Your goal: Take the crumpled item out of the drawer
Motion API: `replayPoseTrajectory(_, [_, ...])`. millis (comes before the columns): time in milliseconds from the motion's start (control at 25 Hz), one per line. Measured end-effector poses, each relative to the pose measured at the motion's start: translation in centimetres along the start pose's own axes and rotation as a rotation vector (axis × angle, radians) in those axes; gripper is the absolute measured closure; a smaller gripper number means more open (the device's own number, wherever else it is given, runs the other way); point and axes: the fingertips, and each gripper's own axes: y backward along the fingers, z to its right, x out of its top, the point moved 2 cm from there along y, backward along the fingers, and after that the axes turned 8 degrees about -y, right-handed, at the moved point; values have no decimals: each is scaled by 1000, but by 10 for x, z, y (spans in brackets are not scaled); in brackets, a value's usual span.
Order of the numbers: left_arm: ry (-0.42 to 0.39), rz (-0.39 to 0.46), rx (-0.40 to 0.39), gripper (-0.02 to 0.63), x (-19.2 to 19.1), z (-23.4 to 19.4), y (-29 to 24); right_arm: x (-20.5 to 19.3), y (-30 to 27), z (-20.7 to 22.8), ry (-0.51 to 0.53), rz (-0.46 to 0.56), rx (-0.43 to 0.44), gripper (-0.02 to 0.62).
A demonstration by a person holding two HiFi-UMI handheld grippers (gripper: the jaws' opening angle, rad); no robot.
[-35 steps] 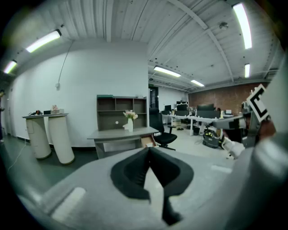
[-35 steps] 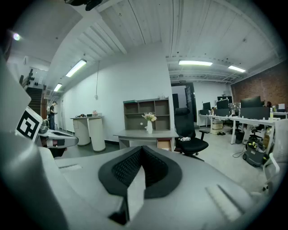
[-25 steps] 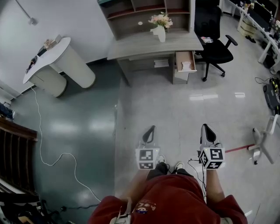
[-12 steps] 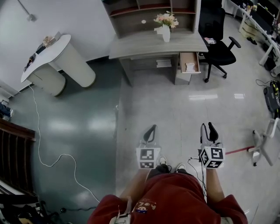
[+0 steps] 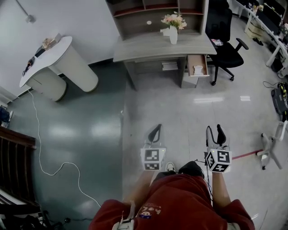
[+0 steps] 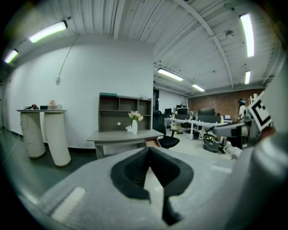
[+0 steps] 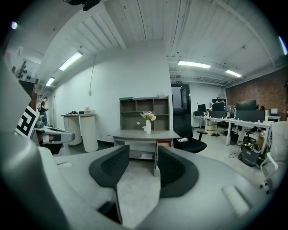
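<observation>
Far ahead, a grey desk [image 5: 157, 47] has its right drawer [image 5: 205, 65] pulled open, with a white crumpled item [image 5: 198, 69] lying inside. Both grippers hover over the tiled floor, well short of the desk, and neither holds anything. My left gripper [image 5: 155, 133] is shut, its black pads meeting at the tips [image 6: 149, 150]. My right gripper [image 5: 215, 134] is opening, and only floor shows between its pads [image 7: 143, 155]. From the right gripper view, the desk [image 7: 144, 134] and the drawer front [image 7: 164, 143] stand straight ahead.
A black office chair [image 5: 227, 49] stands right beside the open drawer. A vase of flowers [image 5: 173, 33] sits on the desk below a shelf unit [image 5: 157, 11]. A white counter [image 5: 58, 63] and a floor cable [image 5: 40, 148] are at left, a white chair base [image 5: 270, 146] at right.
The right gripper's jaws have spread from shut to wide apart. The left gripper stays shut. Both grippers sit slightly lower in the head view.
</observation>
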Motion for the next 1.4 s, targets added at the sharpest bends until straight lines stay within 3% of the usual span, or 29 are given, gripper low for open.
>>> replayPoseTrajectory(440, [-25, -19, -9, 609, 3, -20, -36, -6, -40, 11, -51, -6, -13, 416])
replayPoseTrajectory(800, [-28, -54, 7, 609, 0, -15, -106, 18, -106, 57, -60, -13, 12, 416])
replayPoseTrajectory(1400, [-37, -85, 5, 609, 63, 4, -255, 80, -229, 149, -75, -43, 72, 416])
